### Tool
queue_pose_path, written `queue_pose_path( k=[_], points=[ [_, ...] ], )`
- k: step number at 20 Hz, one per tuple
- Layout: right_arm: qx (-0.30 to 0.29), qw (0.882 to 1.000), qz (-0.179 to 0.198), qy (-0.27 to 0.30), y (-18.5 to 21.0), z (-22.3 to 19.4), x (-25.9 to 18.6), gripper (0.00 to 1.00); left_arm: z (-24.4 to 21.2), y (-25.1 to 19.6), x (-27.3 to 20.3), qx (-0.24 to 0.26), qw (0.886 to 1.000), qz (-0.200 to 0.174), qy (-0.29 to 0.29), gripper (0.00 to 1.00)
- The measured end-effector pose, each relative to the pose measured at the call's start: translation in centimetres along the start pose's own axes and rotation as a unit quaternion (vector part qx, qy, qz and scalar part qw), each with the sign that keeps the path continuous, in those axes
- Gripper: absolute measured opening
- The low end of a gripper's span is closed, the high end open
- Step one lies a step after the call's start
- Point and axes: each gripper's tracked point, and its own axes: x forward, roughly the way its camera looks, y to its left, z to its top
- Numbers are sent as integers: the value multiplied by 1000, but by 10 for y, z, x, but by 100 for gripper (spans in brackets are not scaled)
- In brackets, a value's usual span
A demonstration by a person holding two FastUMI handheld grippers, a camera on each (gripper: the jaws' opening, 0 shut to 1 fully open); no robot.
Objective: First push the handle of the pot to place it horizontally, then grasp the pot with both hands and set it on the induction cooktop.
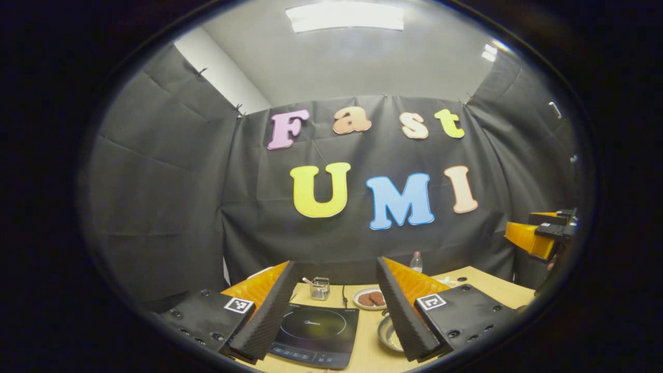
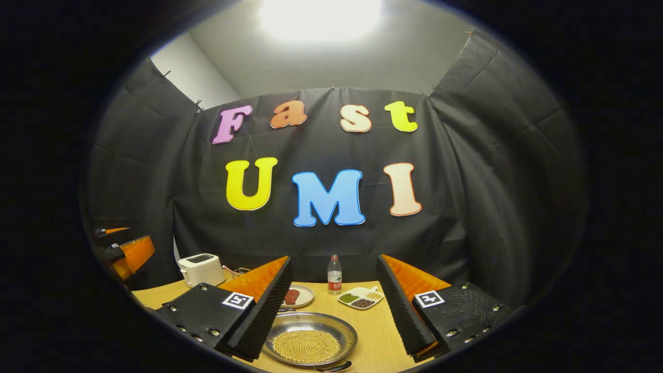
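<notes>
Nearest the lens in the right gripper view, the right hand-held gripper (image 2: pixel 331 305) has its two fingers spread wide, with nothing between them and nothing touched. It hangs above the counter (image 2: pixel 375 336). Framed in that gap, at about 6 o'clock, is the pot (image 2: pixel 310 338): a shallow metal pan carrying a bed of small yellowish grains. A dark handle (image 2: pixel 334 367) shows at its near rim, at roughly 5 o'clock of the pan; how it is angled I cannot tell, since it is cut off at the picture's edge.

In the left gripper view, the left hand-held gripper (image 1: pixel 336 305) is likewise opened wide and empty, held clear of the counter. Between its fingers, at about 7 o'clock, lies the induction cooktop (image 1: pixel 316 334). The pot's rim peeks out beside the right finger at 5 o'clock, just beside the cooktop and not on it.

My reading is that the task is at its very start: the handle push is not yet made, and no grasp is begun. The next move, I judge, calls for the right hand-held gripper to descend toward the handle and nudge it sideways until it lies horizontal, gently enough that the grains stay in. After that, both grippers need to take opposite sides of the pot.
</notes>
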Motion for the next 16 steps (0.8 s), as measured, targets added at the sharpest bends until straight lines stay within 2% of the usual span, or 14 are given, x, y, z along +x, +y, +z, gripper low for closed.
queue_pose_path(
  k=[1,3,6,7,8,9,10,11,13,14,16],
  points=[
    [0,1000,-2,2,-1,-1,1,97,-1,3,1,0,1000,1,1,100],
    [-6,1000,-8,6,-2,-4,2,79,-4,9,3,-1,1000,4,4,100],
    [-11,1000,-3,20,5,-11,4,38,-6,17,4,1,1000,7,5,98],
    [-14,1000,1,23,9,-14,2,31,-6,21,4,1,1000,8,4,94],
    [-16,999,16,28,17,-15,4,24,-6,23,5,0,1000,9,3,94],
    [-19,999,29,34,26,-19,5,24,-7,26,5,-2,1000,9,4,94],
    [-18,999,26,36,26,-21,5,14,-8,29,5,-2,1000,9,5,100],
    [-17,998,44,43,36,-23,6,4,-8,34,5,-2,1000,10,5,98],
    [-25,995,72,63,57,-35,3,8,-8,47,4,-4,1000,15,3,100],
    [-36,993,82,74,62,-41,2,8,-8,52,4,-7,1000,16,2,94],
    [-43,989,105,97,79,-58,-4,8,-10,65,4,-7,1000,18,0,100]
  ],
)
